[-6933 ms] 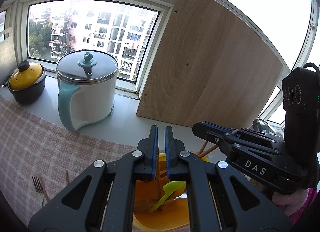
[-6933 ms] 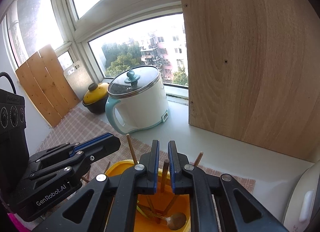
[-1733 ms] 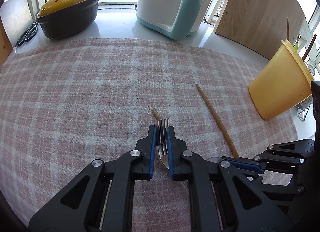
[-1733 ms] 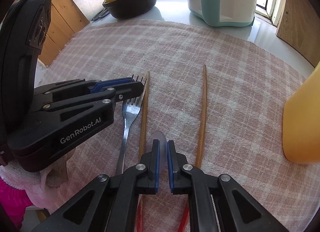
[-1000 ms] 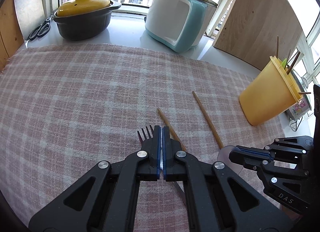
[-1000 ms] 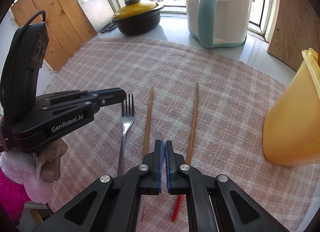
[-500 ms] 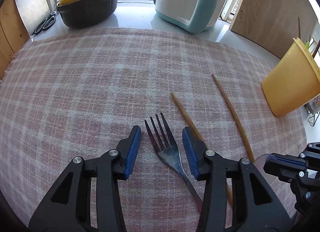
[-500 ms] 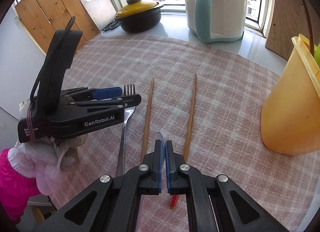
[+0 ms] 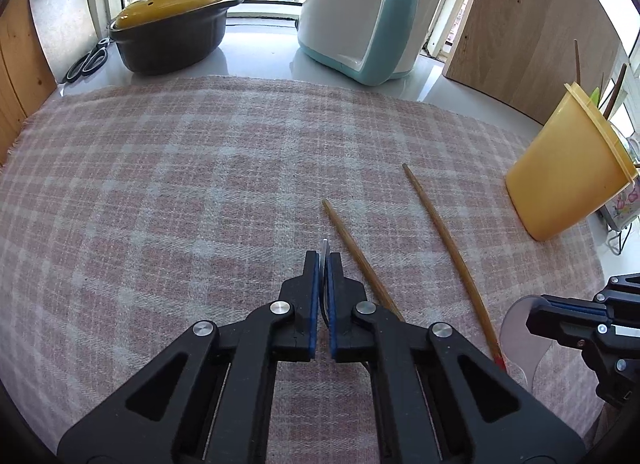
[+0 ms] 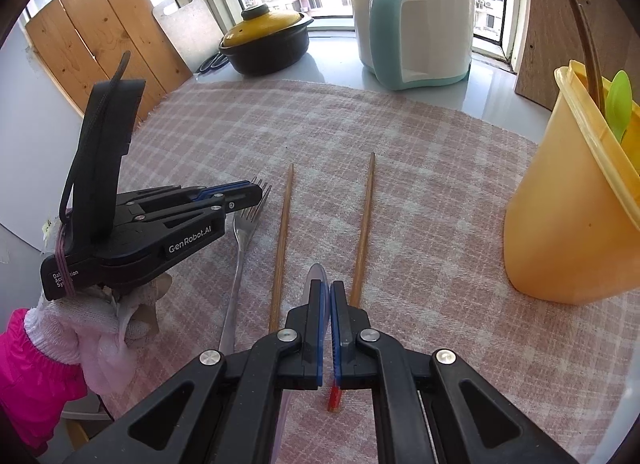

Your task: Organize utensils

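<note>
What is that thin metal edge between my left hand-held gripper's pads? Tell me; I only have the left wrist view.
Observer: A fork. In the right wrist view its tines stick out past the left hand-held gripper, whose jaws have just been closing on it.
Operator: Say where the handle goes.
Observer: It runs back over the checked cloth toward the near edge, alongside the nearest chopstick but apart from it.
Operator: Report what is under that gripper.
Observer: A hand in a white glove, with a pink sleeve behind it.
</note>
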The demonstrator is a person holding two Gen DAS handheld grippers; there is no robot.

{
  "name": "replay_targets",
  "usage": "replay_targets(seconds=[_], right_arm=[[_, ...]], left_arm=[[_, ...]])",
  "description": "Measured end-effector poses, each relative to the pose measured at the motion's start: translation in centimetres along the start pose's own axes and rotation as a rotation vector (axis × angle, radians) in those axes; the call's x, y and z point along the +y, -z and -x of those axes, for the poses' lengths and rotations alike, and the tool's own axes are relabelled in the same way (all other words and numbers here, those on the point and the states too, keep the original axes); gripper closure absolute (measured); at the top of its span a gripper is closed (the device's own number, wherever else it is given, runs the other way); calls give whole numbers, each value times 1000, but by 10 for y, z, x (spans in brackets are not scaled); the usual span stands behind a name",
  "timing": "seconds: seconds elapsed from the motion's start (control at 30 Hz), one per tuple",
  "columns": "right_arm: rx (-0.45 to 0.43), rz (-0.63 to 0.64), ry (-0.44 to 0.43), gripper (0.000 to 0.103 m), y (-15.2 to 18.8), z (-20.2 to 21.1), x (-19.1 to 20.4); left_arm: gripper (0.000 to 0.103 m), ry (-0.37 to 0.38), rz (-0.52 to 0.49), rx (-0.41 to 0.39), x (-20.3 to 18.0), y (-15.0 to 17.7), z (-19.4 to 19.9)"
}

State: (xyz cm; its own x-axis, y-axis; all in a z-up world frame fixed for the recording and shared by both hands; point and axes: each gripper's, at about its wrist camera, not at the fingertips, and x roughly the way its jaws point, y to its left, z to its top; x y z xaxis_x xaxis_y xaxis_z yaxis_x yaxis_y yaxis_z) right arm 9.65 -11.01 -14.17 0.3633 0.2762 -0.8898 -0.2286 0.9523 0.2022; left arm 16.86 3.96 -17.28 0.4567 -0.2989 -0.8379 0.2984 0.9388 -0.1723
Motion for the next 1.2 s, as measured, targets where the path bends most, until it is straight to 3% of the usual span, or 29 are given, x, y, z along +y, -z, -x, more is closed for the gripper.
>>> replay_targets(seconds=[0.23, 0.5, 0.7, 1.2], right_arm=[[4, -7, -6, 103, 1, -1, -1], [-3, -9, -9, 103, 4, 5, -4], [-35, 1, -11, 103, 1, 23, -8], [-121, 63, -4, 103, 2, 79, -26]], left_arm=[[102, 2, -16, 49, -3, 5, -11], [102, 12, 15, 43, -3, 4, -10], [103, 63, 30, -5, -8, 4, 20], [103, 107, 32, -117, -38, 5, 86]])
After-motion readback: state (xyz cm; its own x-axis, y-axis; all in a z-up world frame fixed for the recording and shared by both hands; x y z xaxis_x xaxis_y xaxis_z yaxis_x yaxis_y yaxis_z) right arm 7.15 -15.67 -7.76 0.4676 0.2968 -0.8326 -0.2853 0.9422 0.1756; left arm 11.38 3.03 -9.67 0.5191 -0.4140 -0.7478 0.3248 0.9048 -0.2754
